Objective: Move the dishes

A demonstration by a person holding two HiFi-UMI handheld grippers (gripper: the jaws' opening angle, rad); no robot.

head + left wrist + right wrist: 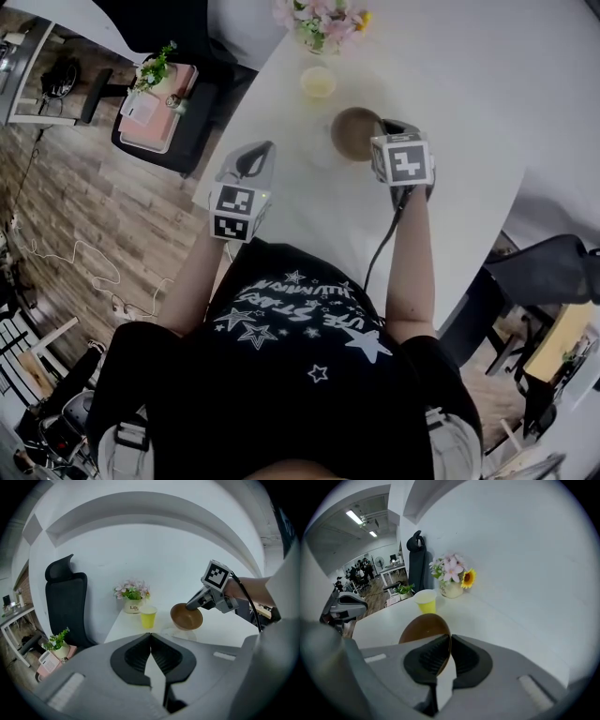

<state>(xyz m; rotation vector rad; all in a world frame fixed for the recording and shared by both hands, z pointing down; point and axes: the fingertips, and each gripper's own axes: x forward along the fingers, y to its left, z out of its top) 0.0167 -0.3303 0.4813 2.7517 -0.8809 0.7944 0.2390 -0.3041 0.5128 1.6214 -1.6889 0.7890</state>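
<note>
Right gripper (pixel 449 639) pinches the rim of the brown bowl (pixel 423 626), holding it tilted just beside the yellow cup (pixel 425 601); it looks light, stiff and smooth, so that edge grip could slip, while the left gripper (pixel 150 637) is pressed together, empty
</note>
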